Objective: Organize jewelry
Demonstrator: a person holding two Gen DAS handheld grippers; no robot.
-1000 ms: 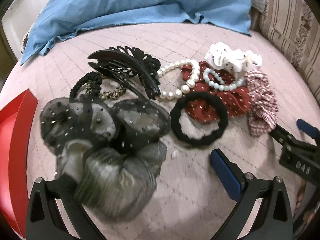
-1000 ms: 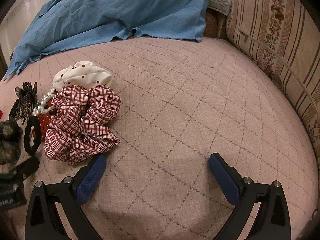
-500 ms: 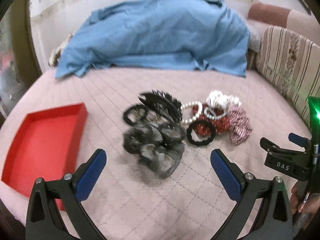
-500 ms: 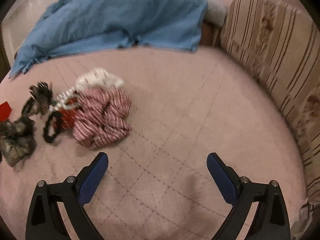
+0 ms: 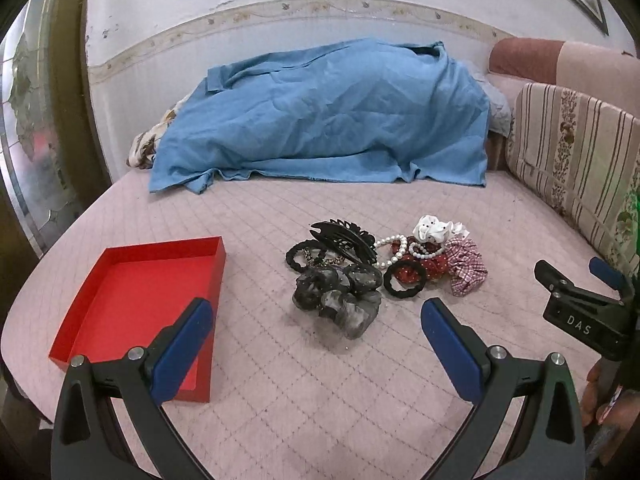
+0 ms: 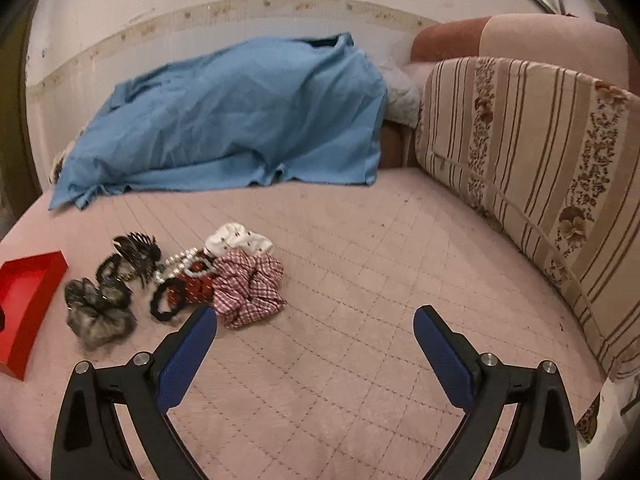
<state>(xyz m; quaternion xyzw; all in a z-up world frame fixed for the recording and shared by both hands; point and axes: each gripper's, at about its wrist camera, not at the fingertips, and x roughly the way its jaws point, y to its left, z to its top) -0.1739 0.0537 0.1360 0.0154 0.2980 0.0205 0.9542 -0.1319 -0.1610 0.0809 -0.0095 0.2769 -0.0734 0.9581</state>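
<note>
A heap of hair accessories and jewelry lies mid-bed: a grey-black tulle scrunchie [image 5: 338, 300] [image 6: 98, 312], a black claw clip [image 5: 344, 238] [image 6: 136, 256], a pearl necklace [image 5: 400, 246] [image 6: 182, 262], a black hair tie [image 5: 404, 278] [image 6: 168, 302], a red dotted scrunchie [image 5: 432, 264], a red-checked scrunchie [image 5: 466, 266] [image 6: 248, 286] and a white dotted scrunchie [image 5: 438, 230] [image 6: 238, 238]. An empty red tray [image 5: 132, 300] [image 6: 24, 300] sits to their left. My left gripper [image 5: 316, 348] is open, well back from the heap. My right gripper [image 6: 314, 348] [image 5: 576, 276] is open, right of the heap.
The quilted pink bedspread [image 5: 304, 392] stretches around the items. A blue cloth [image 5: 320, 120] [image 6: 228, 120] covers a mound at the far side by the wall. A striped floral cushion [image 5: 576, 152] [image 6: 532, 168] lines the right edge. A hand [image 5: 600, 396] holds the right gripper.
Both grippers have pulled back and up from the heap. The grey-black scrunchie, between my left fingers a second ago, now lies on the bed apart from them.
</note>
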